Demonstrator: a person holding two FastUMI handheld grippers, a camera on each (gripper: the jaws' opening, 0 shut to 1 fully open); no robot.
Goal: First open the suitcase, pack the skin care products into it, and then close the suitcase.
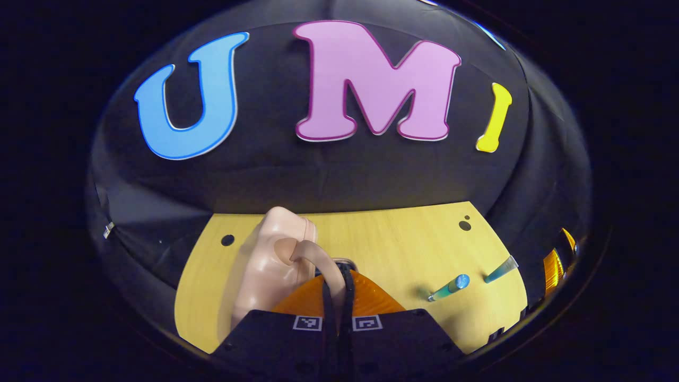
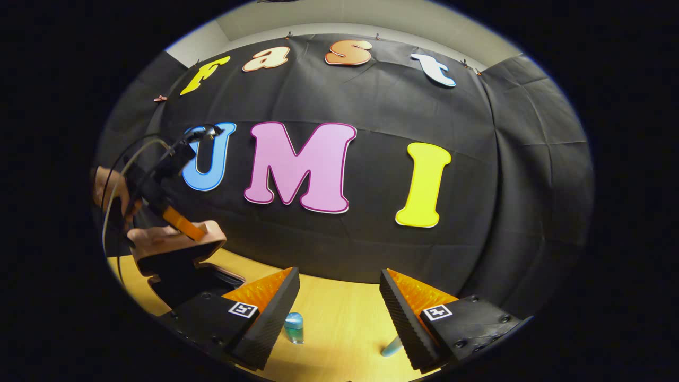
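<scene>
Suitcase (image 2: 175,249), pink, lid raised, far left on the wooden table (image 2: 339,313). Left gripper (image 1: 339,276): fingers together, clamped on the suitcase's handle strap (image 1: 318,260). Right of the suitcase: two blue skincare tubes (image 1: 450,287), lying flat. Right gripper (image 2: 339,307): fingers apart, above the tubes.

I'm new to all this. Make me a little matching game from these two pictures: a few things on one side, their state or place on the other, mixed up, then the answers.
Things:
1. left hand-held gripper
2. right hand-held gripper
3. suitcase lid
4. two blue tubes

States or places:
A. lying on the wooden table
B. fingers wide apart, nothing between them
C. partly raised
D. fingers closed on the pink handle

Pairs: 1-D, 2-B, 3-C, 4-A
</scene>
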